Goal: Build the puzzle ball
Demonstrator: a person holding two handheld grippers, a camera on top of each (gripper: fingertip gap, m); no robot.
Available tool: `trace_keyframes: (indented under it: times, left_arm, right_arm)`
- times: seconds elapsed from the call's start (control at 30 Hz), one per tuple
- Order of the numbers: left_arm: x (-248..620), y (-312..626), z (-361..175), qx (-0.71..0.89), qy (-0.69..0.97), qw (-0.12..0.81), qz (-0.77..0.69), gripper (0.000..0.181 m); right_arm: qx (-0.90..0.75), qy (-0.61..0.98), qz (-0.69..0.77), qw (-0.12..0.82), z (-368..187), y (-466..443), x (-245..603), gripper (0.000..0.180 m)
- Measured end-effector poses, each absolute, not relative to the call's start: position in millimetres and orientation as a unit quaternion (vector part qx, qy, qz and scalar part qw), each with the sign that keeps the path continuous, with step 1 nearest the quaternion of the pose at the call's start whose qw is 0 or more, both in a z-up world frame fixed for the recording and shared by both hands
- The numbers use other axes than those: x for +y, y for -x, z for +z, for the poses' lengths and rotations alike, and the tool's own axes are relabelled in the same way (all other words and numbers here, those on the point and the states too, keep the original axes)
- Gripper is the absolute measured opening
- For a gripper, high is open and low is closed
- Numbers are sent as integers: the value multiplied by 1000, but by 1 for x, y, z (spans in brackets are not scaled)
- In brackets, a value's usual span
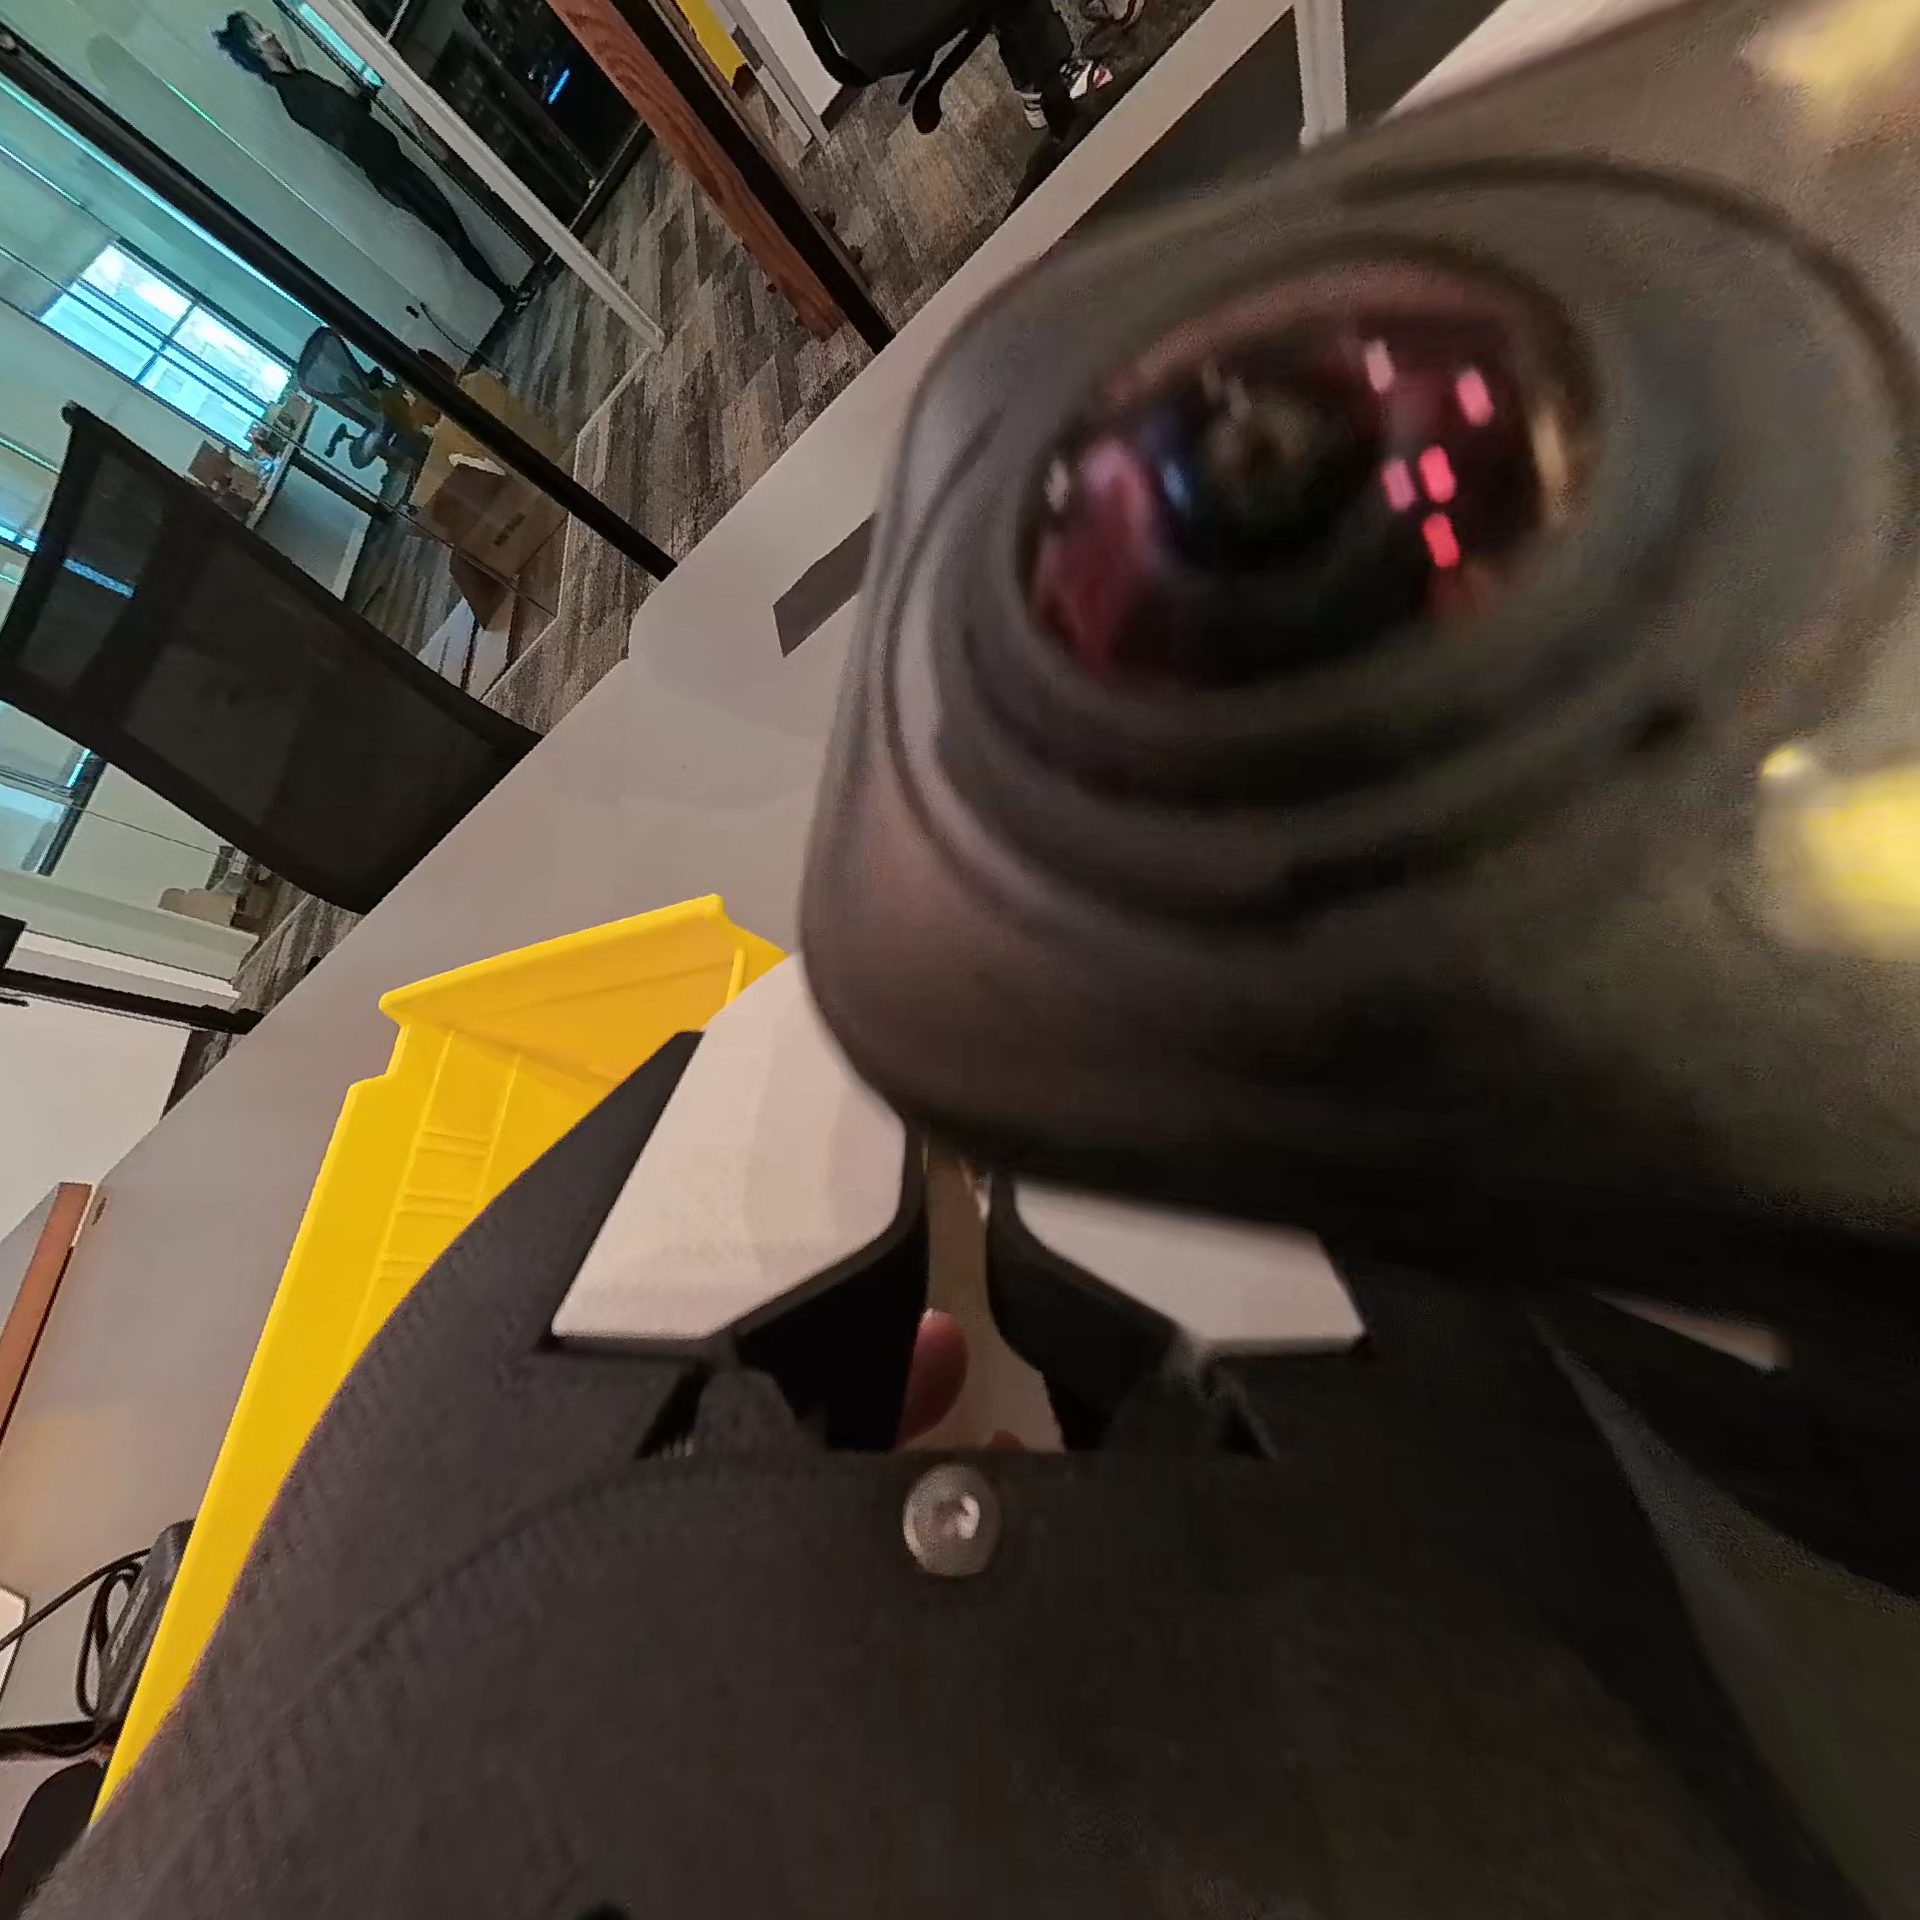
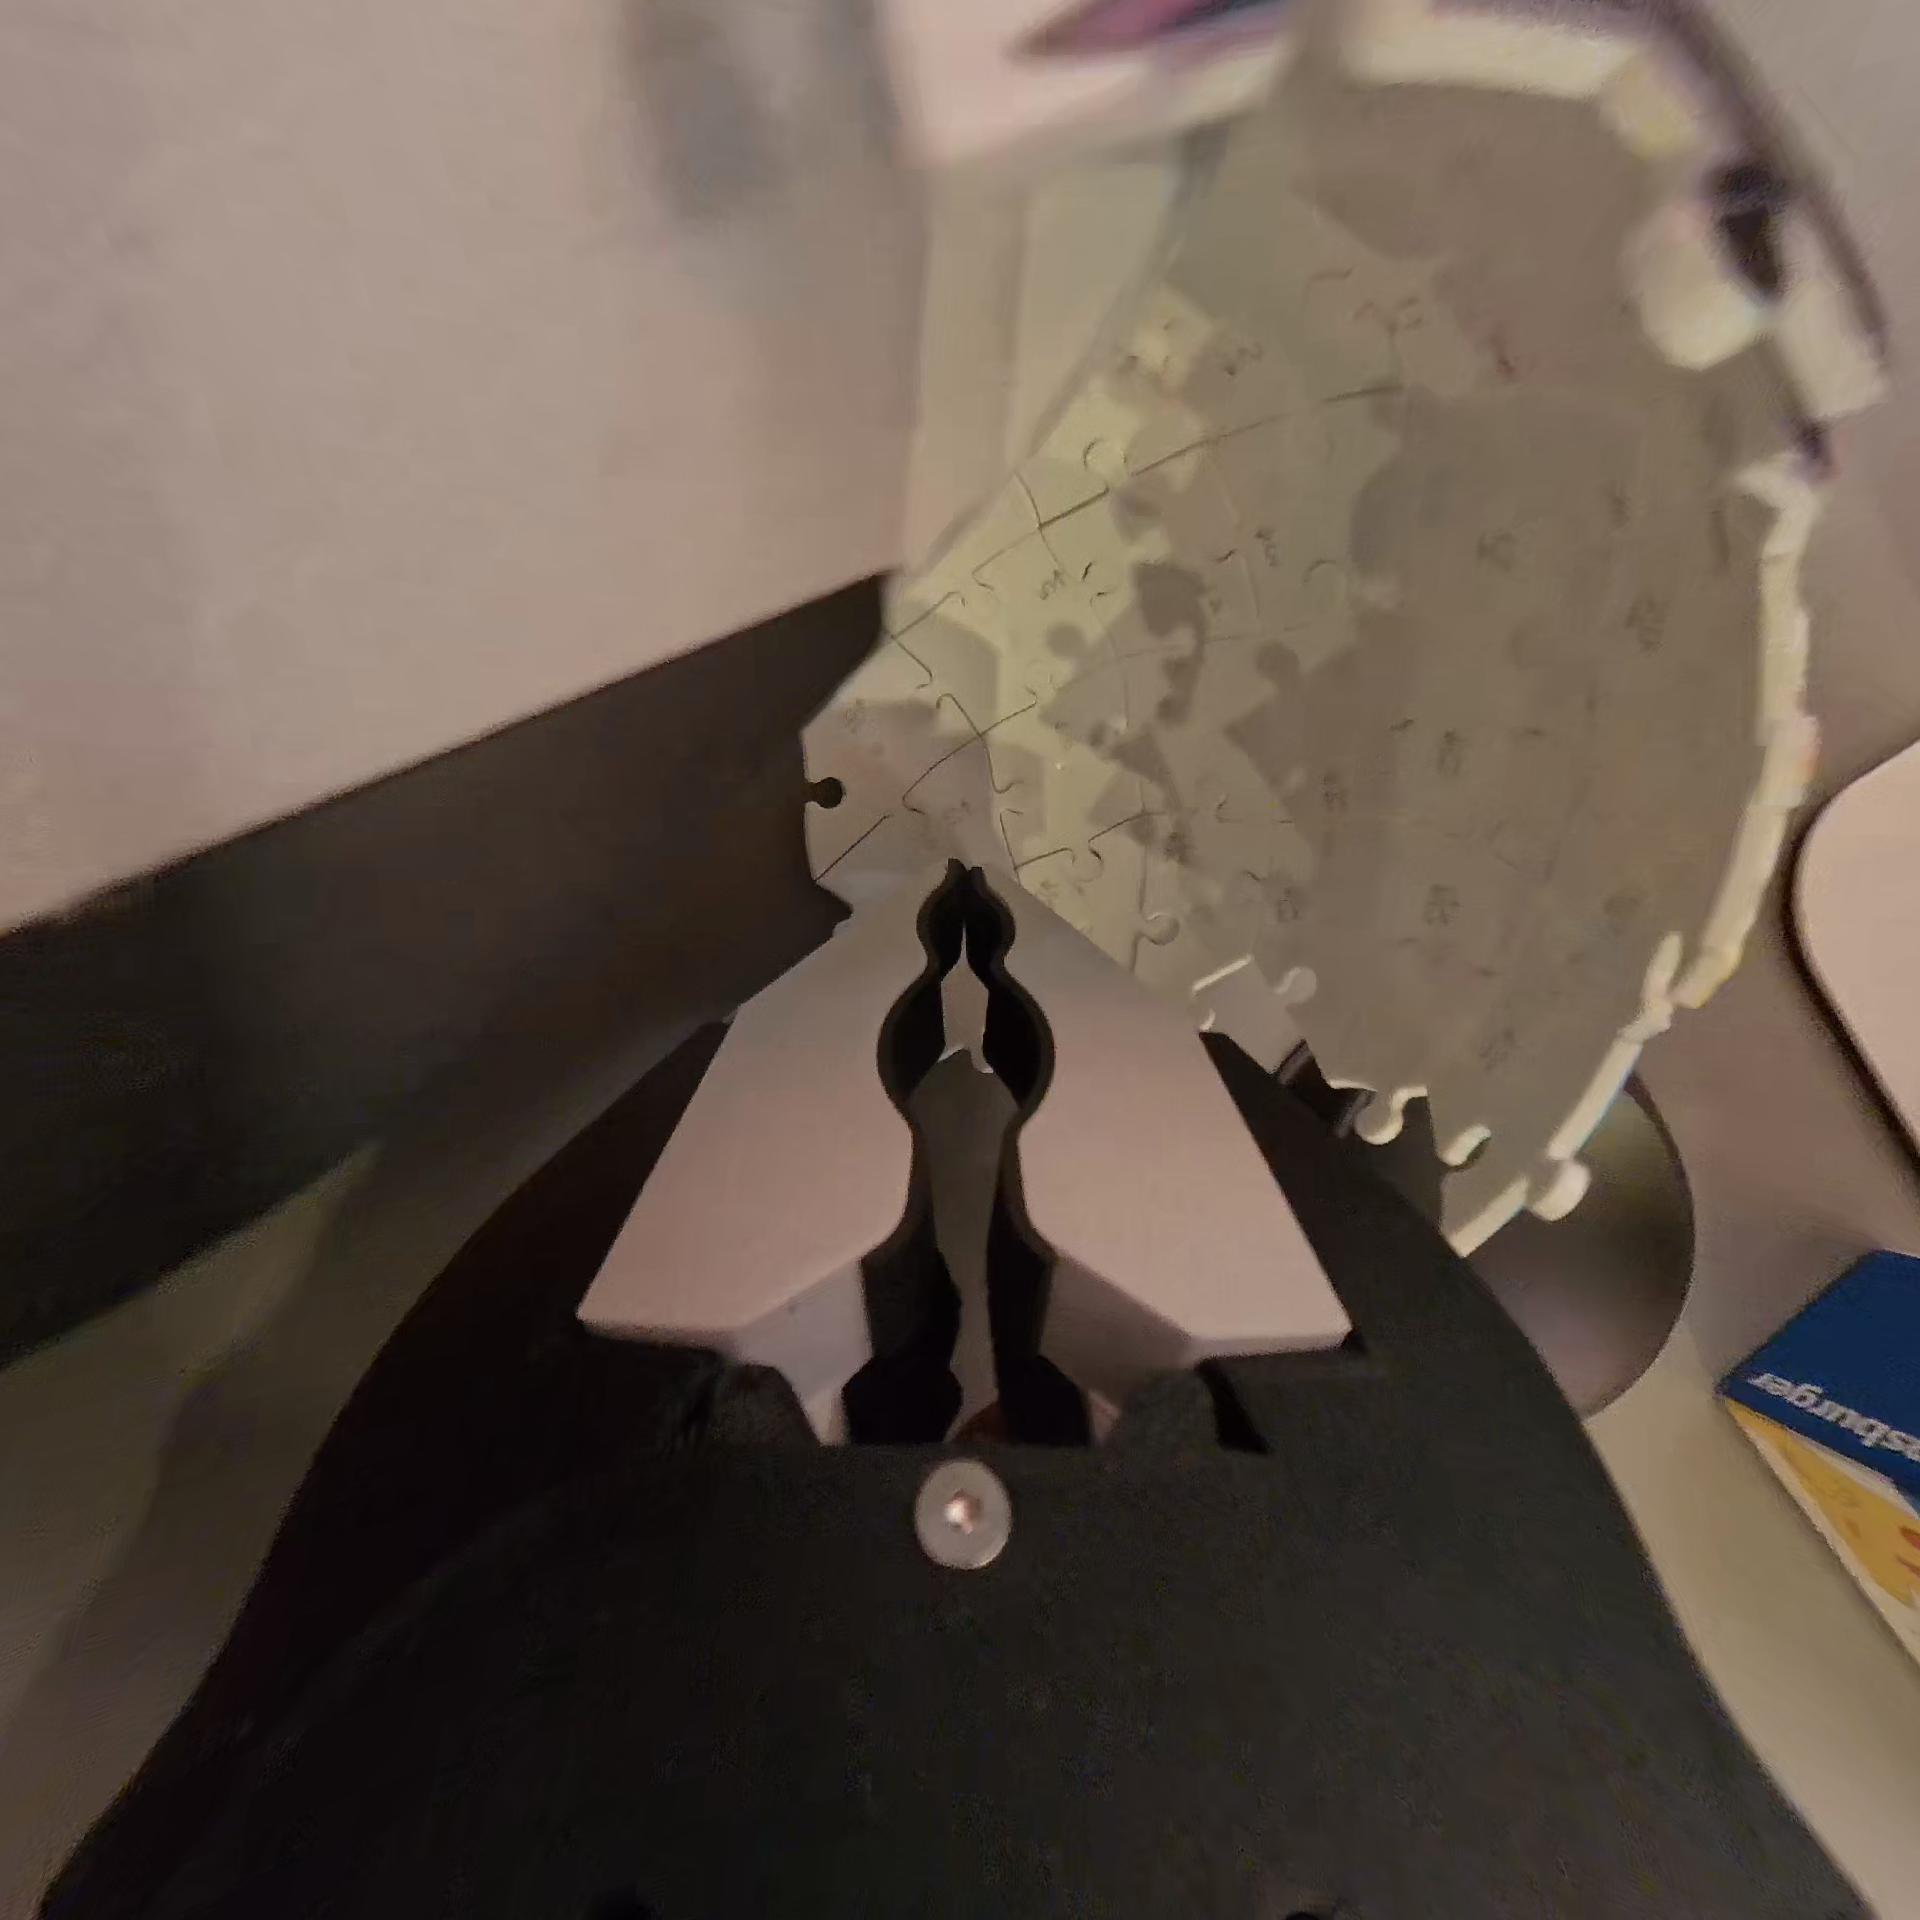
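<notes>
The half-built puzzle ball [image 2: 1299, 644] fills the upper right of the right wrist view, its pale, hollow inside turned toward the camera and its toothed lower edge bare where pieces are missing. It seems to sit over a dark round stand [image 2: 1621, 1278], though the contact is hidden. The right gripper [image 2: 964, 883] has its two black fingers pinched together, tips meeting right at the shell's lower left edge. A pale sliver shows between the fingers further back; it may be a puzzle piece, but I cannot be sure. A blue and yellow box [image 2: 1839, 1423] lies just right of the stand.

In the left wrist view a blurred black camera lens [image 1: 1299, 540] sits very close and hides the fingertips of the left gripper [image 1: 951, 1226], so I cannot tell whether that claw is clenched or released. A yellow plastic tray [image 1: 499, 1122] lies on the table to the lower left of the lens.

The risk I see: the two tools are crowded together, and a nudge against the shell's thin edge could pop joined pieces loose or tip the shell off its stand.
</notes>
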State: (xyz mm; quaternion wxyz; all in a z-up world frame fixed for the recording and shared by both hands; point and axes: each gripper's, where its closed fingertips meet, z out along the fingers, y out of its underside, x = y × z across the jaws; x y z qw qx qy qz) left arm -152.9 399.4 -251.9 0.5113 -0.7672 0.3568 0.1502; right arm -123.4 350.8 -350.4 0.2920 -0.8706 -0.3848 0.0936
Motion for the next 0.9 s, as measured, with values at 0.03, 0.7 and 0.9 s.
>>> trace_keyframes:
  times: [0.03,0.7,0.9]
  left_arm:
    - [399,153,-252,357,767,512,151,6]
    - [401,157,-254,345,780,506,128,6]
    - [399,159,-259,326,799,497,91,6]
  right_arm:
    - [-380,872,105,290,-350,124,351,0]
    - [-352,855,172,340,-301,90,328,0]
    - [-295,876,205,322,-308,63,306,13]
